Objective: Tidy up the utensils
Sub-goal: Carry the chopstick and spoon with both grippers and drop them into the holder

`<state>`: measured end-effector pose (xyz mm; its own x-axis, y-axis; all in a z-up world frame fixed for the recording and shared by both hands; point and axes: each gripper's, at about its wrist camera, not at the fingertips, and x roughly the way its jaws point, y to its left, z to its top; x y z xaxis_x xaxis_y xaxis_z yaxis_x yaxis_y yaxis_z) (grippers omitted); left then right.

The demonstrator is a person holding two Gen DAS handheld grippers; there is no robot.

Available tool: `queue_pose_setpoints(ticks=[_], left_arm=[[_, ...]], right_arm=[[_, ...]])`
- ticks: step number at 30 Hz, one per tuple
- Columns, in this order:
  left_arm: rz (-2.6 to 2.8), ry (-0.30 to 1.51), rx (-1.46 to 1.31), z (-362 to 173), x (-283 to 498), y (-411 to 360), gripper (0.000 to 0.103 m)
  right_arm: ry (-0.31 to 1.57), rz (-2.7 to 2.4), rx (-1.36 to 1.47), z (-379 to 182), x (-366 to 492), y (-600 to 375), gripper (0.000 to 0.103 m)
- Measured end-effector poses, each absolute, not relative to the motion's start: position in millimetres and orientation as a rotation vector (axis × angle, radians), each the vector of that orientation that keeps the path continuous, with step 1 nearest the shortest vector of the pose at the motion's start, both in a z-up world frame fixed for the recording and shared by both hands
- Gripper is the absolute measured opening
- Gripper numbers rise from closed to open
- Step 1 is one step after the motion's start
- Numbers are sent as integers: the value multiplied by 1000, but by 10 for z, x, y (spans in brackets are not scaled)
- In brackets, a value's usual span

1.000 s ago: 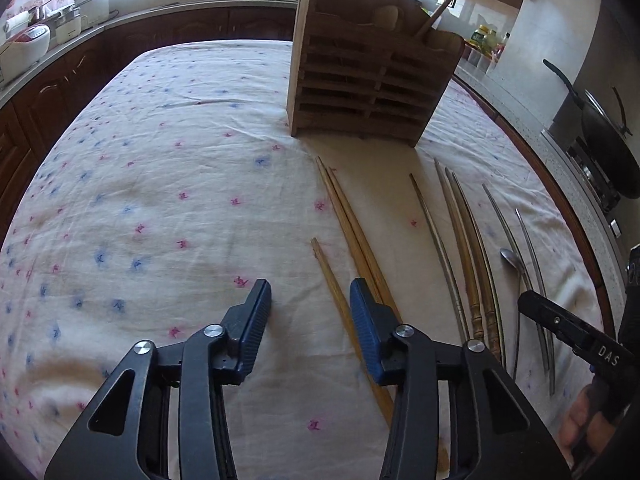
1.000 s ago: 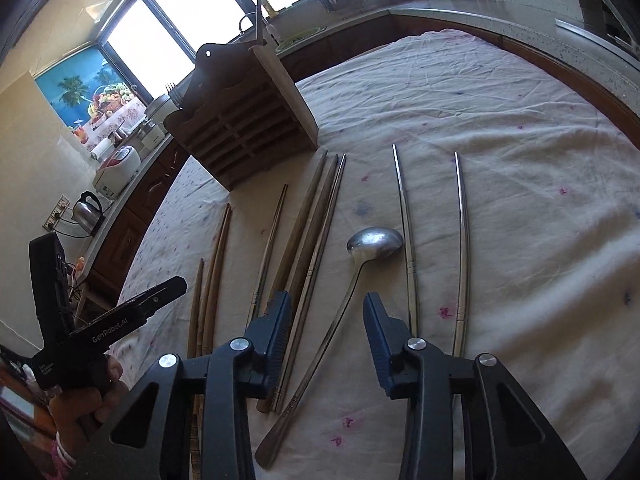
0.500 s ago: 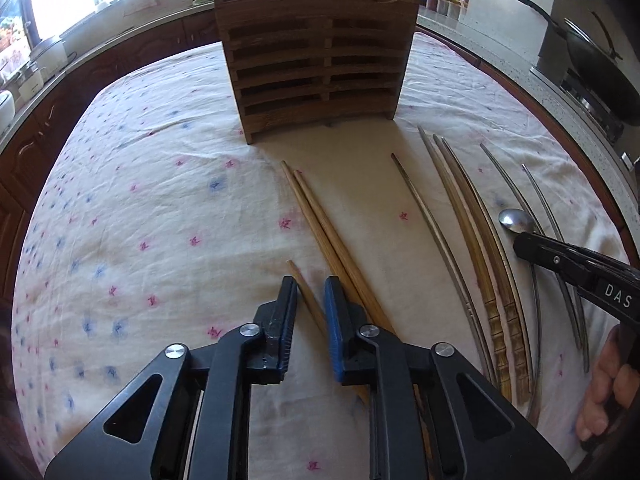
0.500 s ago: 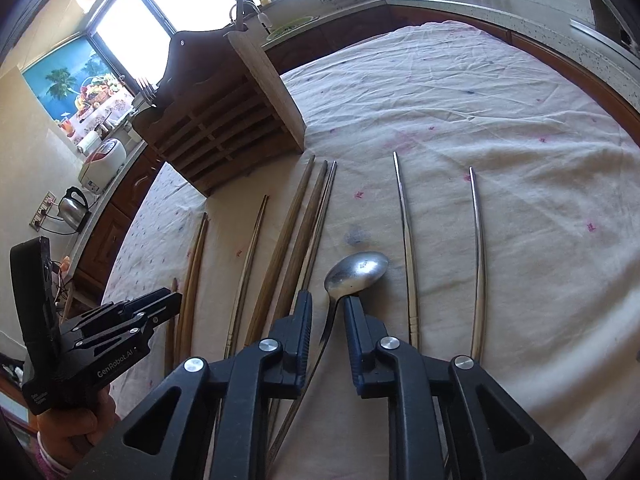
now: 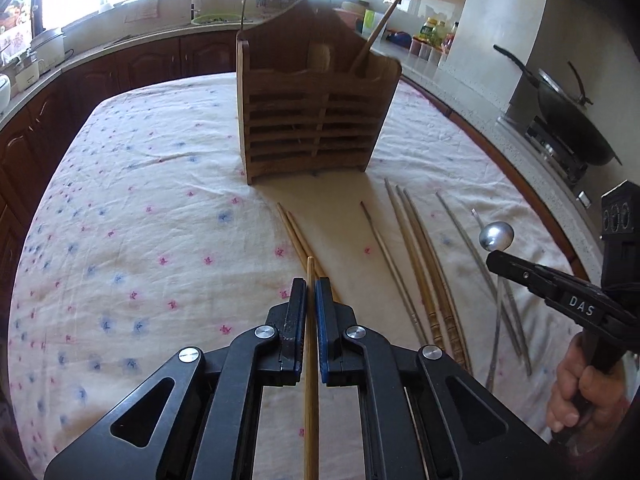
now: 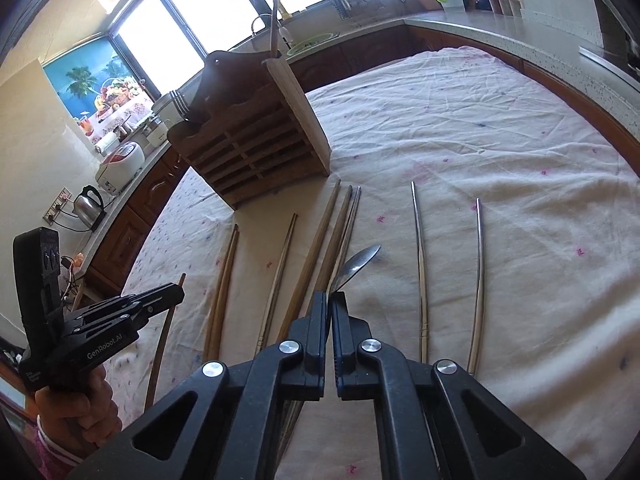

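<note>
Wooden and pale, one chopstick [image 5: 310, 344] sits tight between the blue pads of our left claw [image 5: 311, 285], which is closed all the way on it. Its tip pokes out past the pads, up off the cloth. Our right claw [image 6: 330, 300] is pinched shut on the thin handle of a shiny metal spoon [image 6: 356, 263], whose bowl tips up in front of the pads.

So we are at the pick-up step, and both things look lifted.

Just beside the held chopstick, two more wooden chopsticks [image 5: 294, 232] lie on the table [image 5: 132, 216], which has a white cloth with pink and blue flowers. Further right lie a thin dark stick [image 5: 380, 244], a bunch of long brown chopsticks [image 5: 420, 252] and two silver metal chopsticks [image 6: 419, 264].

Past them all stands the wooden holder [image 5: 312, 120], a slatted box with one stick already standing in it.

Next, we think we need to carry each thing up over the holder, tip it upright and drop it in the right slot. The chopstick is long, so we should mind its far end near the holder's rim.
</note>
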<state>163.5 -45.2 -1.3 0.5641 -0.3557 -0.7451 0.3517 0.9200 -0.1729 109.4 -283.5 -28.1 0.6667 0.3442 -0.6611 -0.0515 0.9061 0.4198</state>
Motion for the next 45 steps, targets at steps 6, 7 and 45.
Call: queue_pose_setpoints(ticks=[6,7,45], left_arm=[[-459,750,-88,510,1439,-223,4],[-465,728,-99,593,1403,-192,4],[-419,388,-331,1663,1830,270,4]], right_arm=[[715,243,353,124,952,-2826,2],[697,246,346,197,931,-2828,2],[424,254,202,1178,1235,-2791,2]])
